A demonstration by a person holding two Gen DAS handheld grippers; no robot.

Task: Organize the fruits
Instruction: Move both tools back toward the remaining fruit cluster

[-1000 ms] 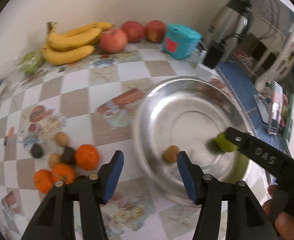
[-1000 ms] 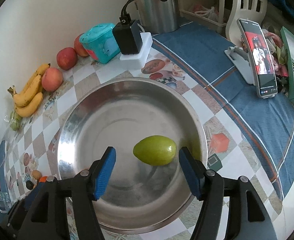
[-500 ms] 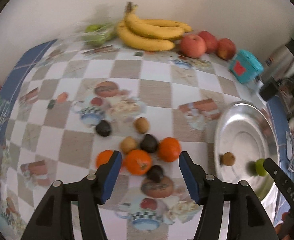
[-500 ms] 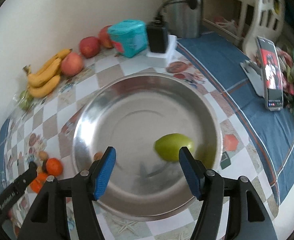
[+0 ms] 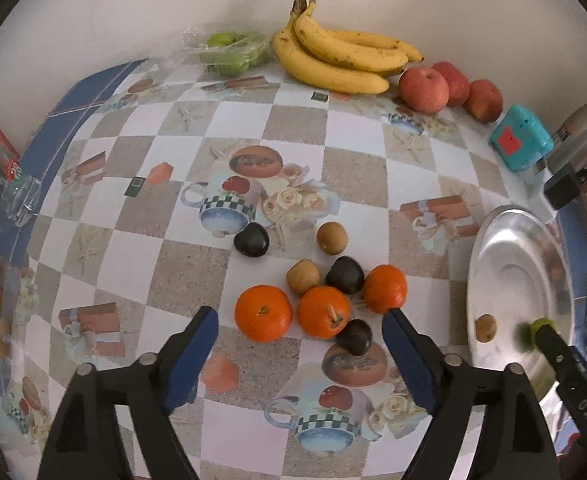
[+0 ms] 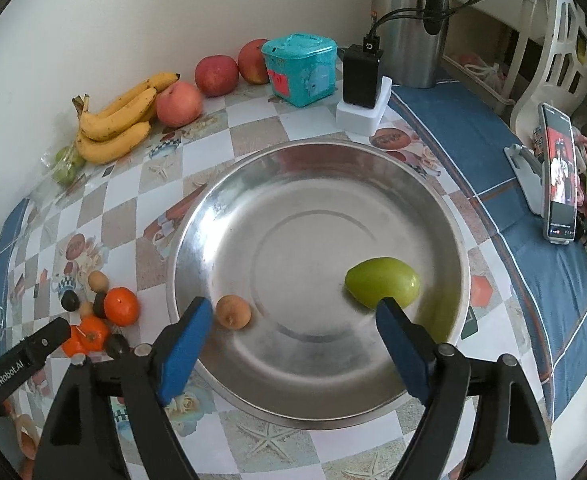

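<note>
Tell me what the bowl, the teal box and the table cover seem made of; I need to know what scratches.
Bowl: looks like polished stainless steel, since it mirrors the green fruit and shows faint circular marks. Teal box: probably moulded plastic, with a smooth, slightly glossy surface and a moulded lid. Table cover: seemingly printed vinyl or oilcloth, with a flat checked picture print and a soft sheen; I cannot tell which.

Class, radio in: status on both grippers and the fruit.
Left gripper open over the oranges. Right gripper open above the bowl. Green fruit, brown fruit inside. Nothing blocking.
</note>
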